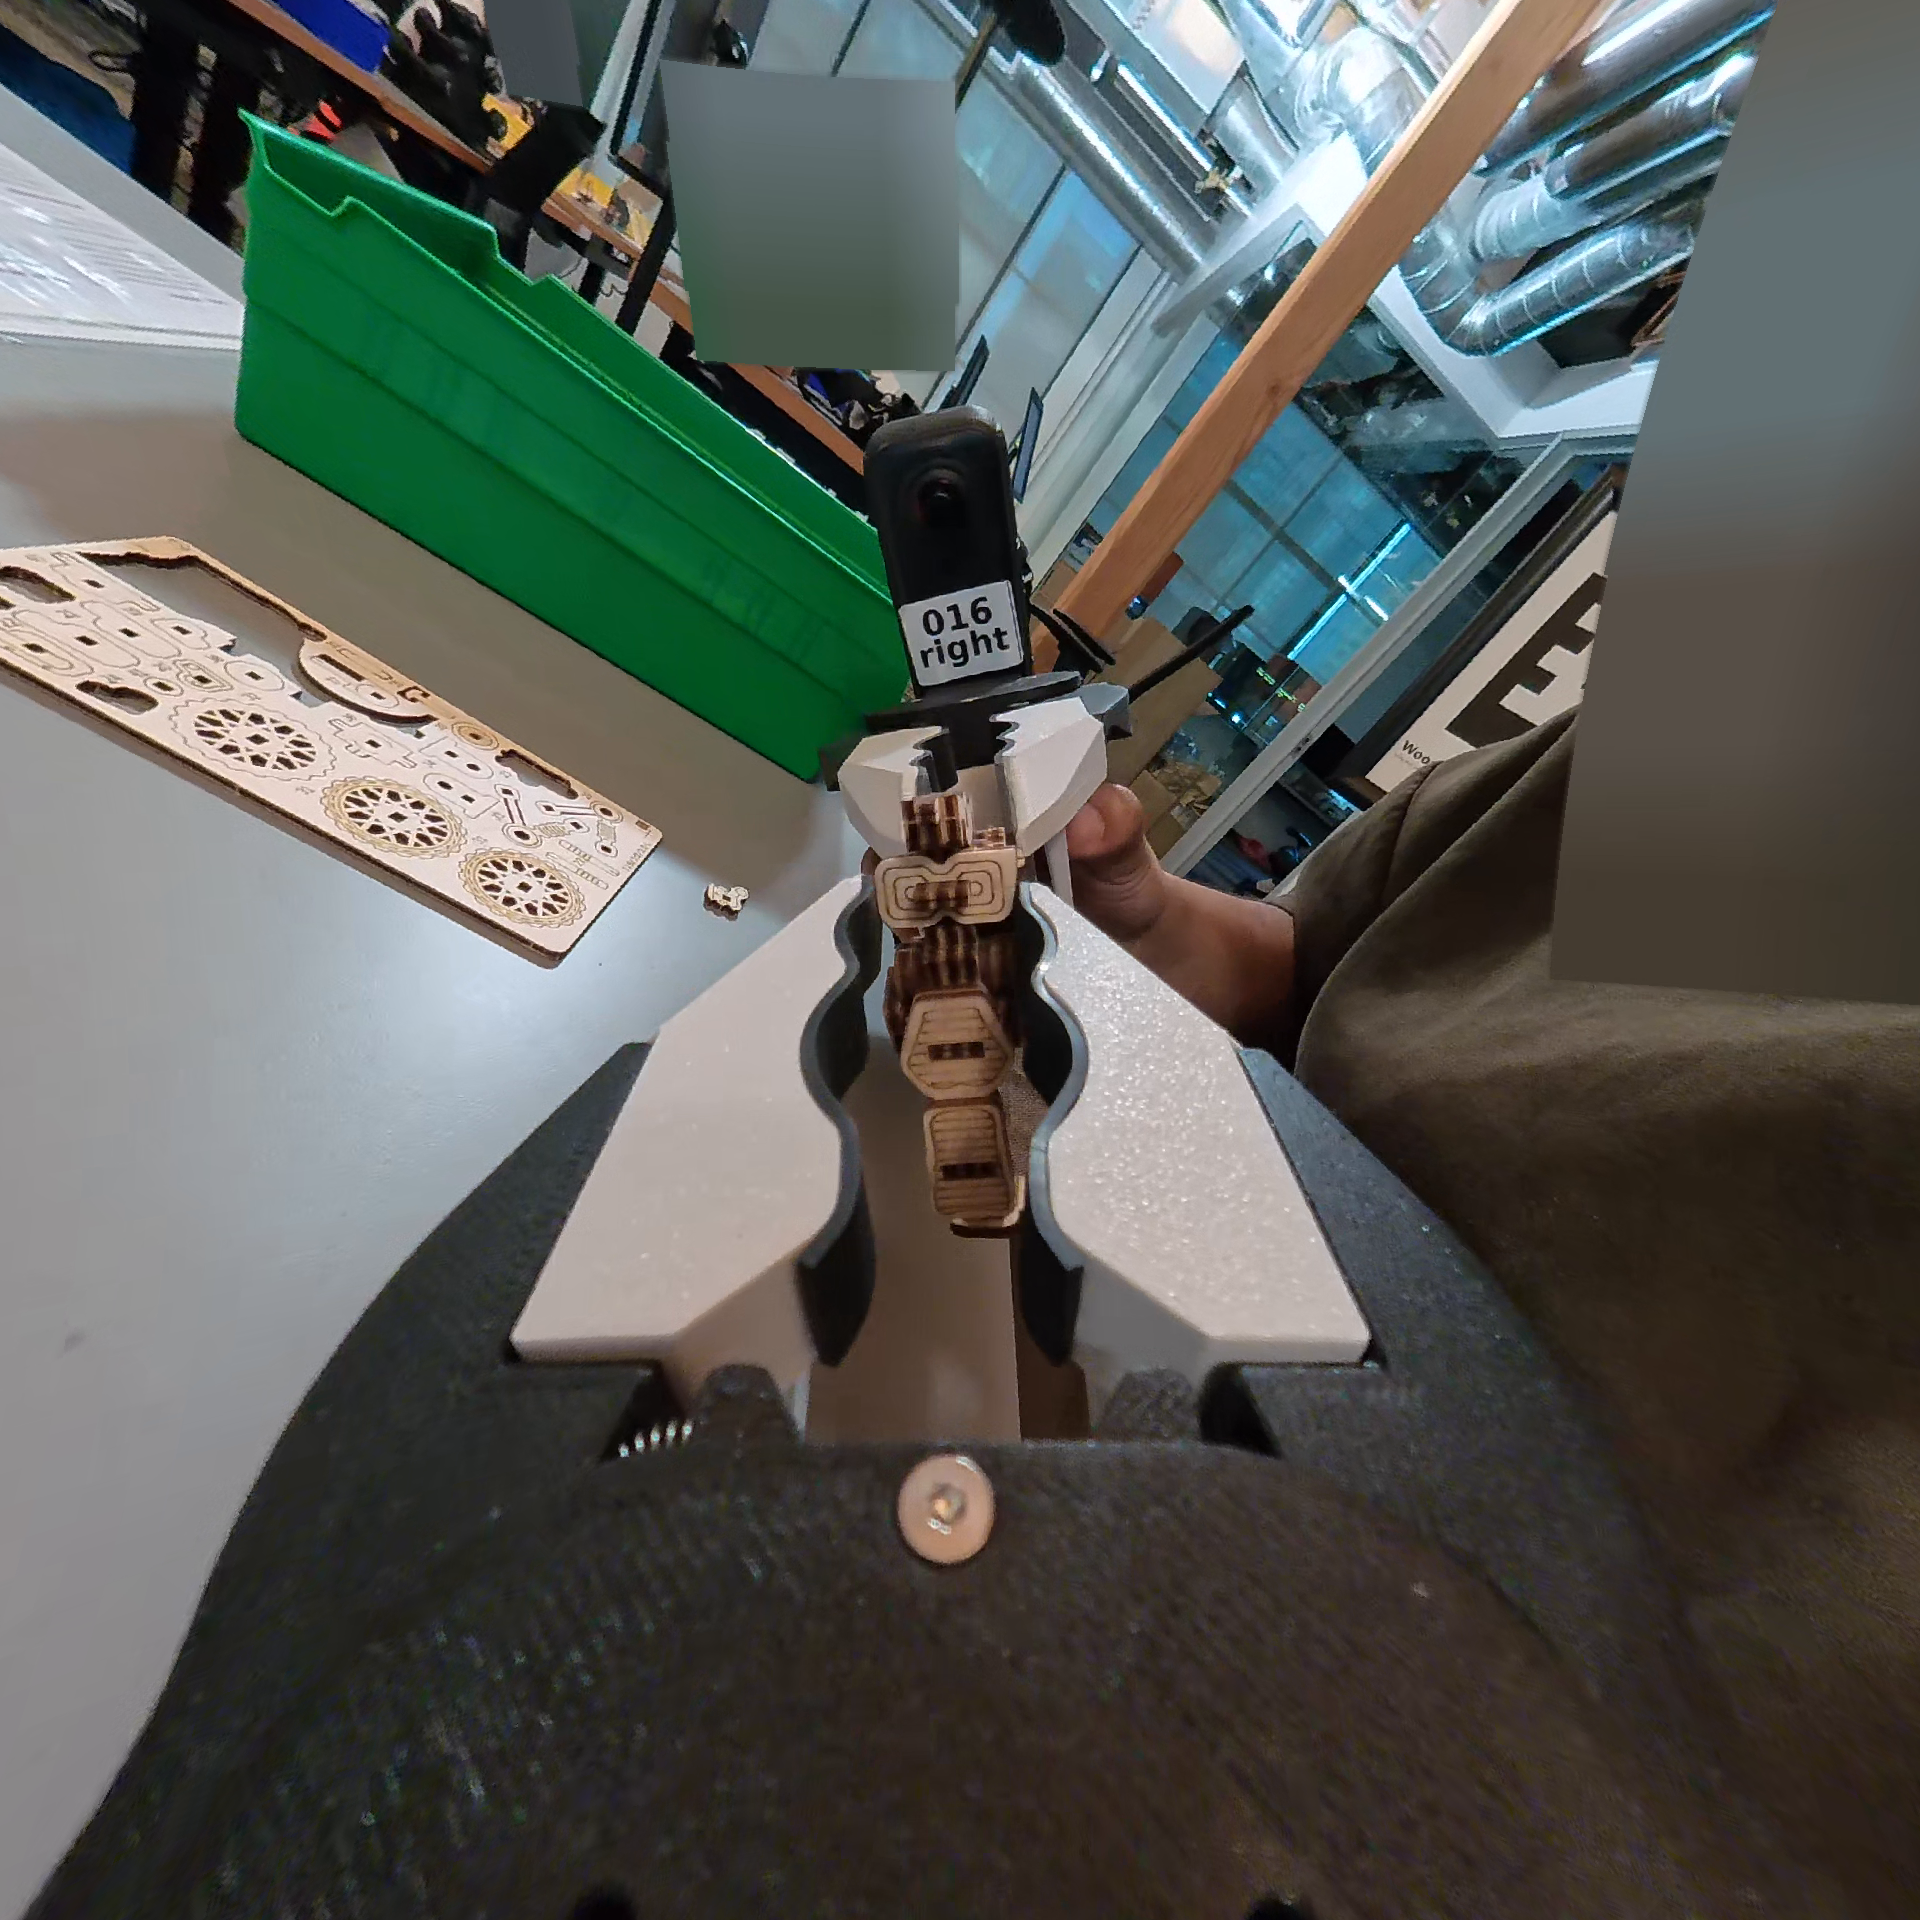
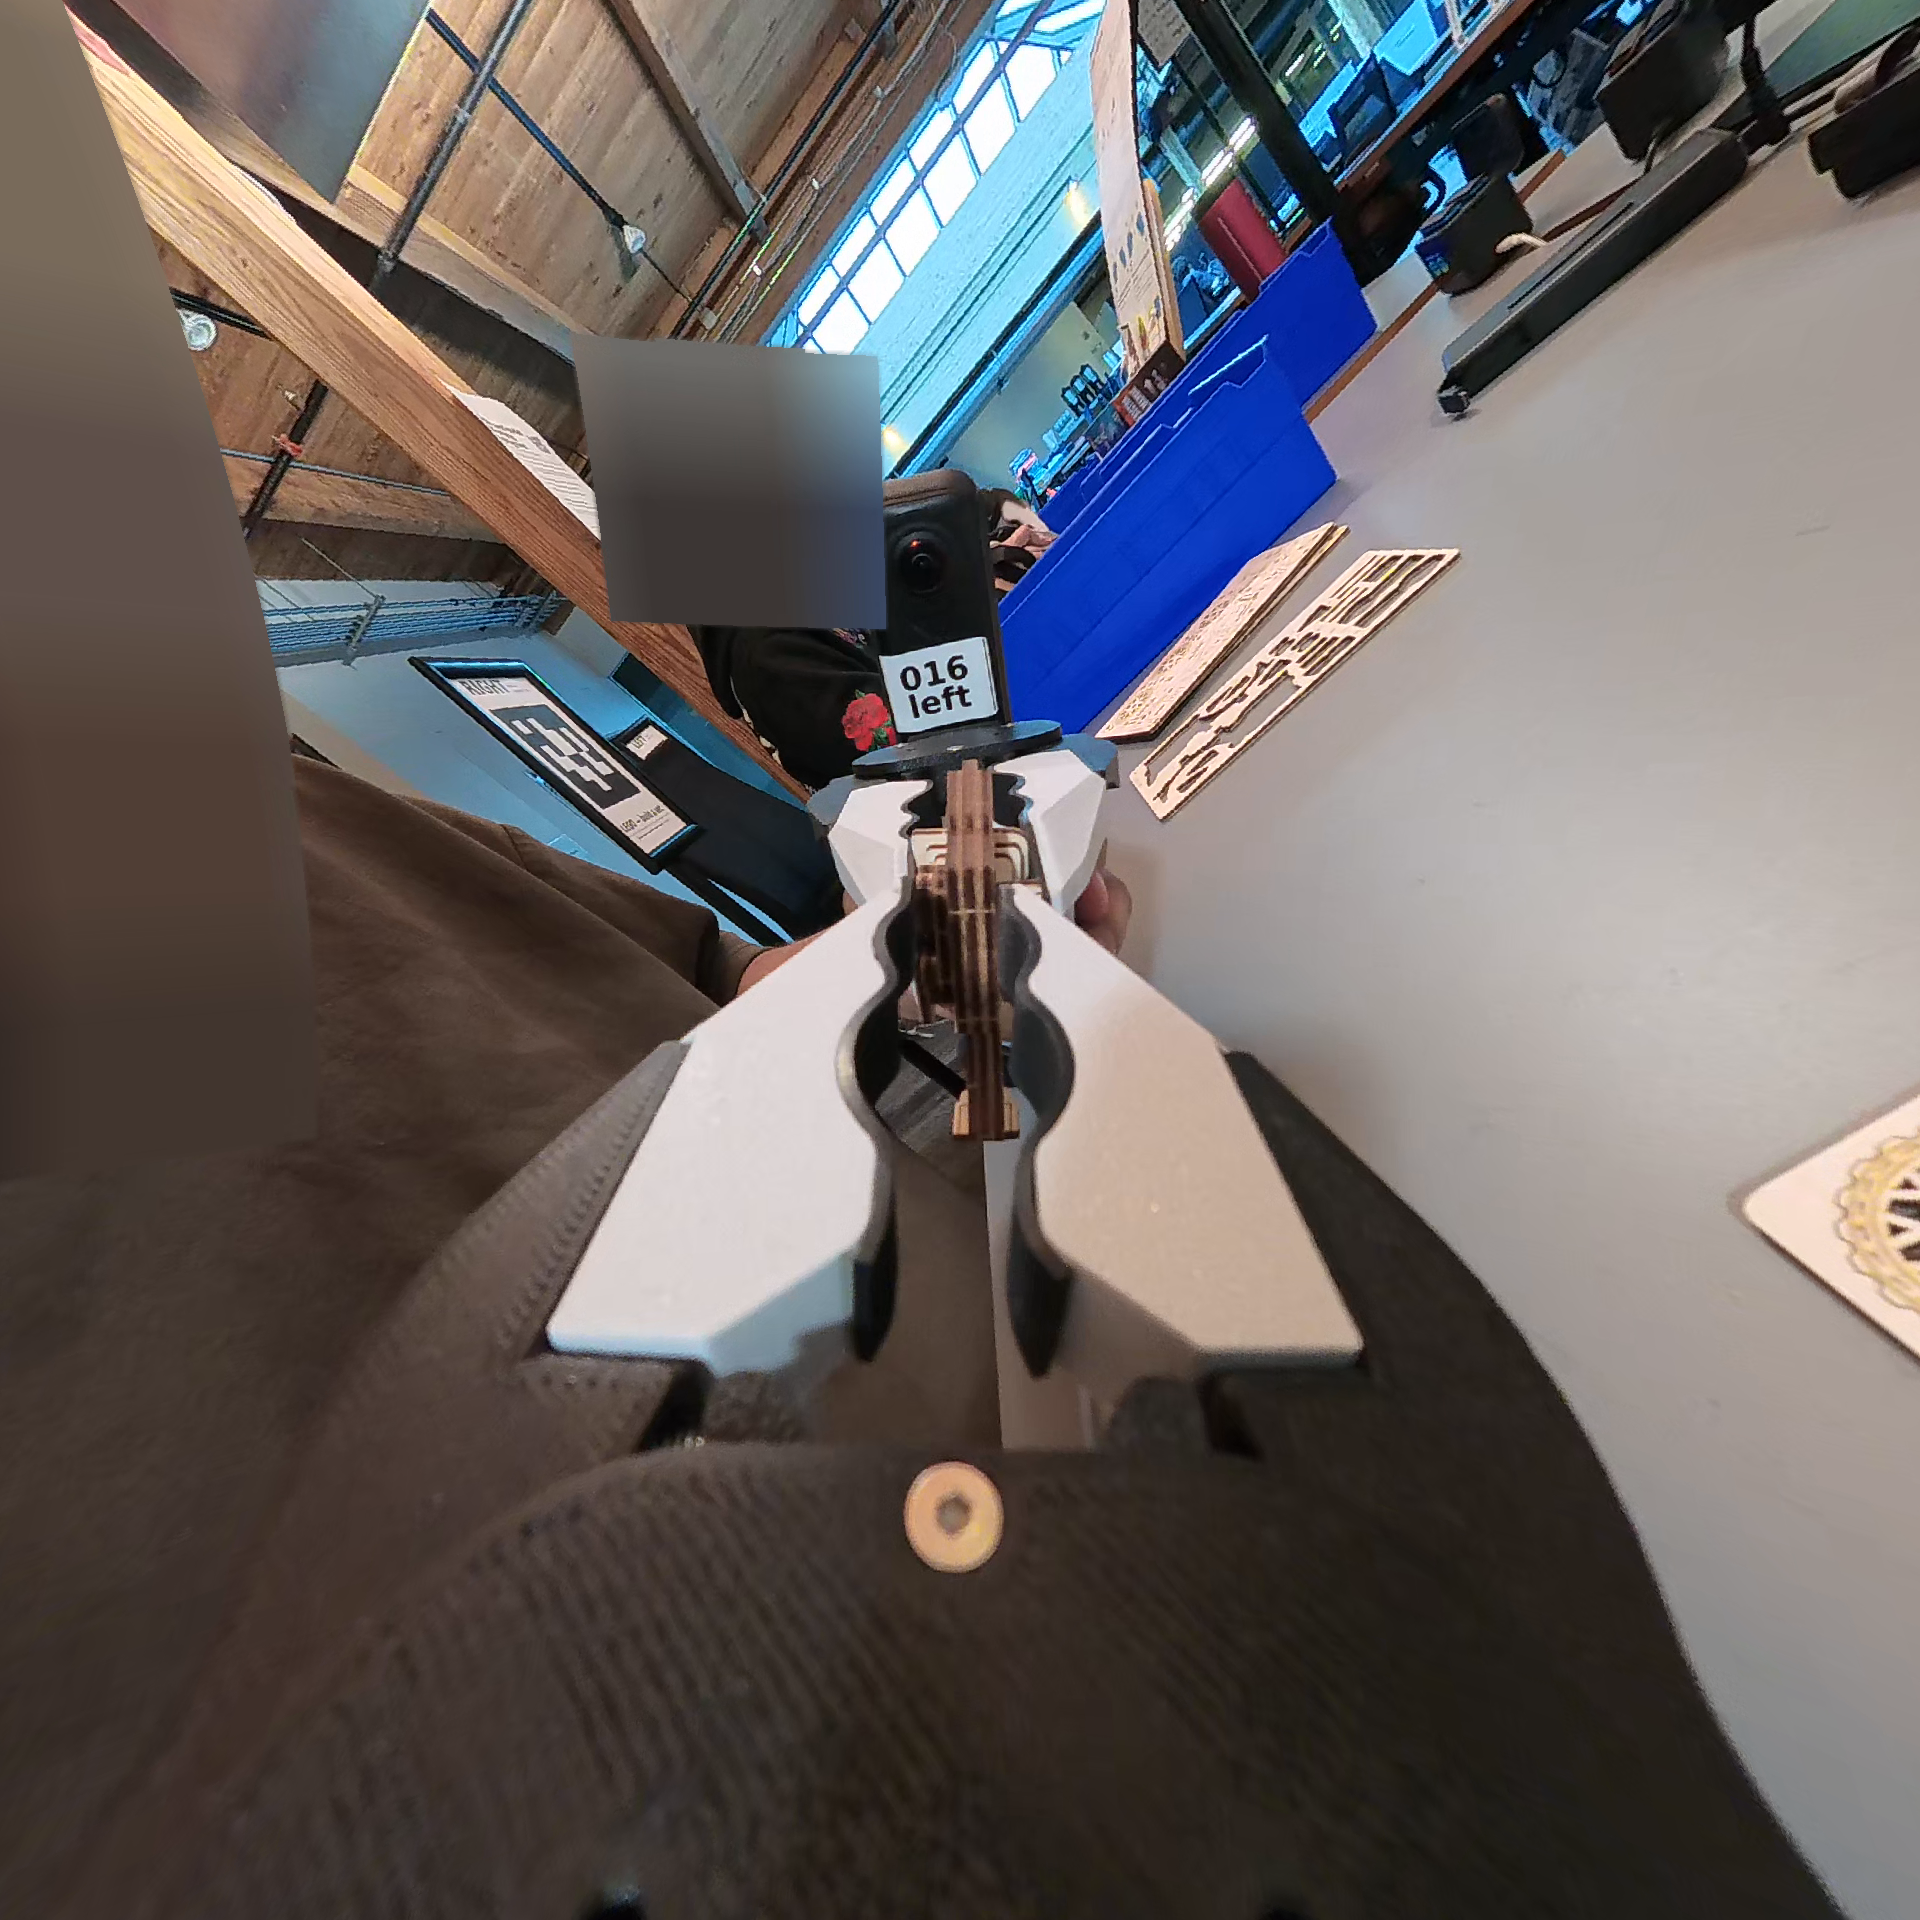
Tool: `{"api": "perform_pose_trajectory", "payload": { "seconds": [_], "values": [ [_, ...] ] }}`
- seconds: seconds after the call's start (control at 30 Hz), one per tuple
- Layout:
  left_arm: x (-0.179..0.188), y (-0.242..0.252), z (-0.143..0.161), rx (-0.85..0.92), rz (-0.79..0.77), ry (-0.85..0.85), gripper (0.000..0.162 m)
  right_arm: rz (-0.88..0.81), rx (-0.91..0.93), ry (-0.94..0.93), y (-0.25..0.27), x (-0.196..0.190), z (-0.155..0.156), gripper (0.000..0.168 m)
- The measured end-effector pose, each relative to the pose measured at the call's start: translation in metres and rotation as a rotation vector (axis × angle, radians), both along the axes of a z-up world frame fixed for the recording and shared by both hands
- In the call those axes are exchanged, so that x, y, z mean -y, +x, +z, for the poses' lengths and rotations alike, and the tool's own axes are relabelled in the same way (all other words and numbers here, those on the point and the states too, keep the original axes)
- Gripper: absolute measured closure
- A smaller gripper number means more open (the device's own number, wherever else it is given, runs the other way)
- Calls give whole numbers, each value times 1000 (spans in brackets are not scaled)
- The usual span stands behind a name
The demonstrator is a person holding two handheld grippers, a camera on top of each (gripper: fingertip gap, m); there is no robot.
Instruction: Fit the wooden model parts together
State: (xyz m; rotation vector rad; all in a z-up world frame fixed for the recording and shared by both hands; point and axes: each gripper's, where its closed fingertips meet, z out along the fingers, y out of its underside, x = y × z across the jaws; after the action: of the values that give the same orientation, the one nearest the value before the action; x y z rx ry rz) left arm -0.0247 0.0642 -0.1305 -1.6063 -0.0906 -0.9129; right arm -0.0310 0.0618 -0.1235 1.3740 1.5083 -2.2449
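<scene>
Between both grippers' fingers, wooden model point(image 1: 948, 997)

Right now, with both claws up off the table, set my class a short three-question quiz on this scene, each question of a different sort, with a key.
1. True or false: the left claw and the right claw both grip the same wooden model assembly.
2. Multiple choice: which bin stands behind the wooden parts sheet in the left wrist view? A) red bin B) green bin C) yellow bin
3. Fill in: a tiny loose wooden piece lies on the grey ____ near that sheet's corner.

Key: 1 true; 2 B; 3 table.
</scene>
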Motion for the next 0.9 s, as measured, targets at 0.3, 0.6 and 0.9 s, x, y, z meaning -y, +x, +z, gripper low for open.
{"api": "perform_pose_trajectory", "payload": {
  "seconds": [0.3, 0.6, 0.9],
  "values": [
    [0, -1, 2, 12, -2, 7, 140, -5, -14, -3, 0, 0, 2, 155],
    [1, 0, 4, 31, -10, 18, 140, 9, -28, -36, 2, -1, 8, 150],
    [6, -7, 17, 125, -15, 78, 141, 9, -53, -80, 4, -6, 15, 154]
  ]
}}
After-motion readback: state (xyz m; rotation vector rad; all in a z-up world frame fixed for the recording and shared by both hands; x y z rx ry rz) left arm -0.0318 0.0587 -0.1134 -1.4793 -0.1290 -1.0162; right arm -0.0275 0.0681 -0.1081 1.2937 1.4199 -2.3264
